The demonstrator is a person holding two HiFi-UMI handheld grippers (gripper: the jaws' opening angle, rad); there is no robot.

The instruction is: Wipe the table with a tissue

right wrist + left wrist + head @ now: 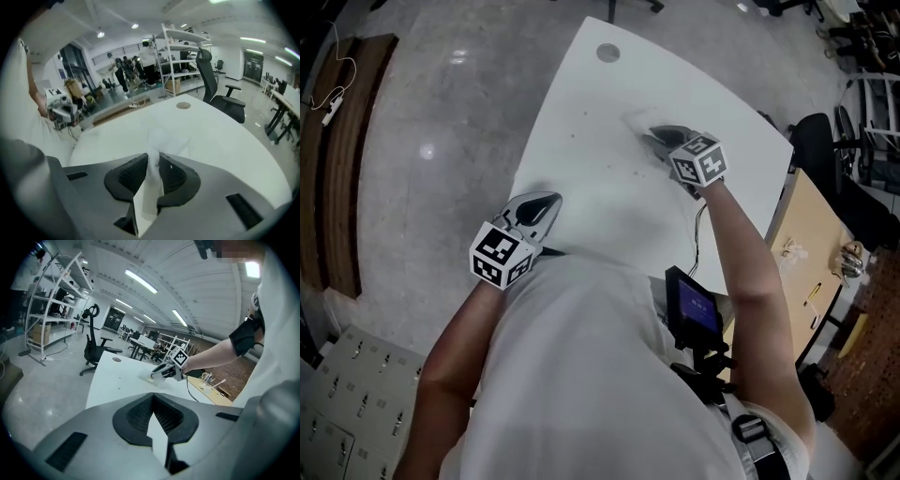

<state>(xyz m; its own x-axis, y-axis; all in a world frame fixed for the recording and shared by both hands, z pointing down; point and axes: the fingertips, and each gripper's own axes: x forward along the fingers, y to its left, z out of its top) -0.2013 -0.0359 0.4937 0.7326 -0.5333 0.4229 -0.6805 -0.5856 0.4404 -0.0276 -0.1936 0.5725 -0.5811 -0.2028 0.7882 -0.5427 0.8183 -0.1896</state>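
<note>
My right gripper (152, 161) has its jaws pinched on a white tissue (148, 192). The tissue's free end trails forward and lies crumpled on the white table (234, 145). A round cap (183, 105) sits near the table's far edge. A black office chair (217, 89) stands just behind that edge, to the right. A white shelf rack (180, 56) is farther back, with people (124, 70) beside it, too small to detail. The left gripper (58, 105) shows at far left, by the table corner.

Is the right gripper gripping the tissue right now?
Yes, the right gripper view shows the tissue pinched between the jaws of the right gripper, its free end trailing onto the white table.
</note>
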